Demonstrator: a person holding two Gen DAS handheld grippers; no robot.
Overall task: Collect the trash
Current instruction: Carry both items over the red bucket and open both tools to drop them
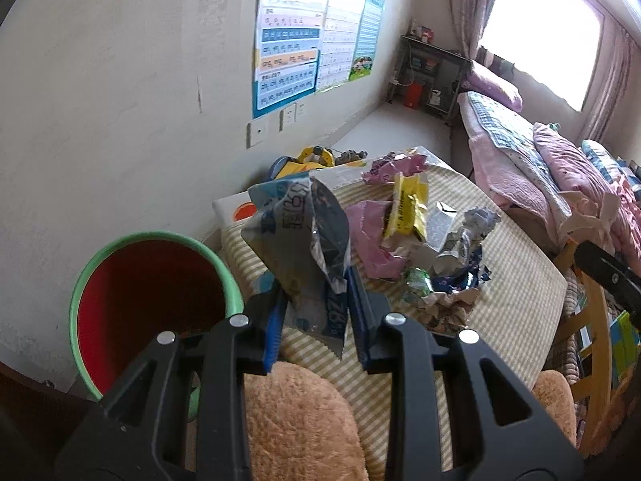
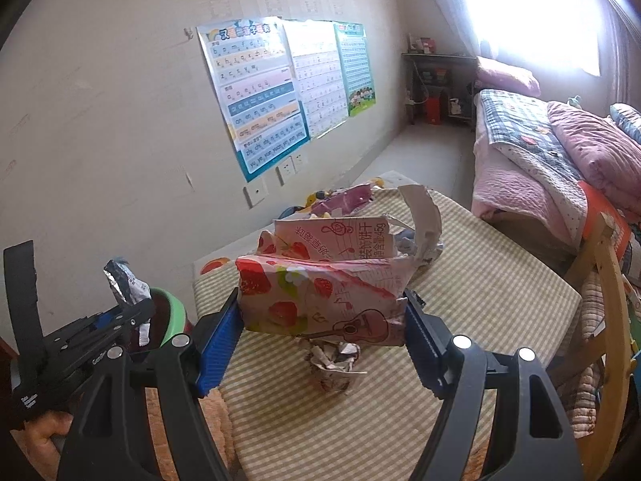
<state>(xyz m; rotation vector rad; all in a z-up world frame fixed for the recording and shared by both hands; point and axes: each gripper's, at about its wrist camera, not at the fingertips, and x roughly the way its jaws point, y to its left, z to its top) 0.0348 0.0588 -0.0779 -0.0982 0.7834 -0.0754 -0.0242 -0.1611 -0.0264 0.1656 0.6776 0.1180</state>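
Bin, red inside with a green rim, stands at the near left beside the striped table. Just right of it, the left gripper pinches a crumpled blue-and-silver wrapper between its blue pads, held above the table's near edge. Farther right on the table lies a heap of trash: pink, yellow and silver scraps. In the right wrist view, the right gripper clamps a torn pink strawberry-printed box across its width, above a crumpled paper ball. A bed lies far right.
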